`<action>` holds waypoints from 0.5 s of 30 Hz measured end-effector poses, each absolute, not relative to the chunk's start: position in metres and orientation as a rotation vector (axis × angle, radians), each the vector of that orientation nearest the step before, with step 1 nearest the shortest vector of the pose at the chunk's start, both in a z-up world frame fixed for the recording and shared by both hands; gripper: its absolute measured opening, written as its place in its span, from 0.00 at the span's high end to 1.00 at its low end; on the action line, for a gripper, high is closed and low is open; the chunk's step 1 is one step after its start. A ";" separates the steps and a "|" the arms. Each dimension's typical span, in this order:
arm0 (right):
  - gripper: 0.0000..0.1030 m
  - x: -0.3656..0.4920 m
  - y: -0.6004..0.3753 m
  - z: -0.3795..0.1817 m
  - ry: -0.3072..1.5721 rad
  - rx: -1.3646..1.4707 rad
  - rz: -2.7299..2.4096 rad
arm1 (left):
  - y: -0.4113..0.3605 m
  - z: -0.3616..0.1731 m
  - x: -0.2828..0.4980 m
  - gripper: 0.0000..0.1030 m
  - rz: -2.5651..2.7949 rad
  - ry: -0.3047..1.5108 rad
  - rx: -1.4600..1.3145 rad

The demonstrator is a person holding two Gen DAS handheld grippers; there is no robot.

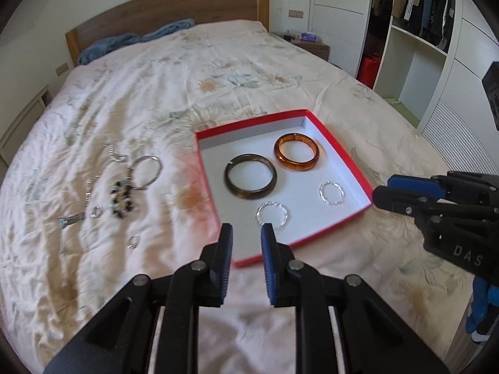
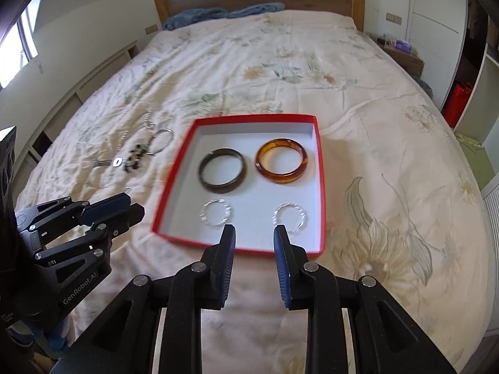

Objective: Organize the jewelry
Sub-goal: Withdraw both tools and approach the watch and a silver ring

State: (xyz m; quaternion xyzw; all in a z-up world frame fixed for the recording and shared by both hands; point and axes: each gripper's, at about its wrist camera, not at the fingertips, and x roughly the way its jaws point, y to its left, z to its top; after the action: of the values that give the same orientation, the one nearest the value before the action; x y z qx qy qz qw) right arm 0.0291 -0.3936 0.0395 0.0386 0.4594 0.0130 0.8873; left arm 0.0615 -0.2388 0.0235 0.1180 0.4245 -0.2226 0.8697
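Both the left hand-held gripper [image 1: 246, 233] and right hand-held gripper [image 2: 254, 236] hover agape, empty, at six o'clock of the shallow red cardboard tray [image 2: 174, 187], seemingly between picks.

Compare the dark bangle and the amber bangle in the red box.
The dark bangle is opaque brown-black; the amber bangle is translucent orange. The dark one lies left of the amber one. Both are thick, similar-sized rings lying flat on the red box floor, apart from each other.

A red-walled, white-floored box [image 2: 318, 162] is shown holding an amber bangle [image 2: 281, 165], a dark brown bangle [image 2: 222, 175] and two clear bracelets [image 2: 216, 217], on a cream floral-patterned bedspread [image 2: 280, 62].
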 end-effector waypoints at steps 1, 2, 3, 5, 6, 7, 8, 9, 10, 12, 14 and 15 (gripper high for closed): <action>0.74 0.022 -0.388 0.044 0.947 0.079 0.029 | -0.233 0.028 0.055 0.83 -0.461 0.879 0.250; 0.73 0.017 -0.383 0.048 0.941 0.077 0.031 | -0.227 0.032 0.049 0.82 -0.456 0.871 0.251; 0.73 0.014 -0.380 0.050 0.937 0.075 0.033 | -0.220 0.036 0.044 0.82 -0.450 0.865 0.251; 0.72 0.003 -0.367 0.057 0.923 0.071 0.041 | -0.208 0.042 0.035 0.80 -0.441 0.857 0.249; 0.72 0.000 -0.364 0.059 0.918 0.071 0.044 | -0.201 0.046 0.030 0.80 -0.437 0.850 0.248; 0.72 -0.005 -0.358 0.063 0.911 0.070 0.050 | -0.194 0.049 0.025 0.80 -0.429 0.842 0.246; 0.72 -0.010 -0.351 0.067 0.901 0.067 0.056 | -0.188 0.051 0.022 0.80 -0.425 0.836 0.244; 0.71 -0.013 -0.347 0.069 0.896 0.066 0.060 | -0.181 0.055 0.017 0.80 -0.419 0.829 0.240; 0.71 -0.018 -0.340 0.074 0.886 0.063 0.069 | -0.176 0.058 0.013 0.80 -0.416 0.823 0.236; 0.71 -0.024 -0.331 0.080 0.874 0.058 0.081 | -0.161 0.066 0.002 0.80 -0.406 0.809 0.225; 0.70 -0.031 -0.318 0.086 0.860 0.051 0.095 | -0.150 0.071 -0.004 0.80 -0.396 0.795 0.218; 0.68 -0.033 -0.313 0.089 0.854 0.049 0.102 | -0.143 0.075 -0.009 0.80 -0.388 0.787 0.212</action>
State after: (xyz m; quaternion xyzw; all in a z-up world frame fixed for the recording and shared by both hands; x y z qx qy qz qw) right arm -0.0333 -0.3129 0.0890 0.0237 0.4140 0.0492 0.9086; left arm -0.0089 -0.1432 0.0745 0.1025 0.3801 -0.1875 0.8999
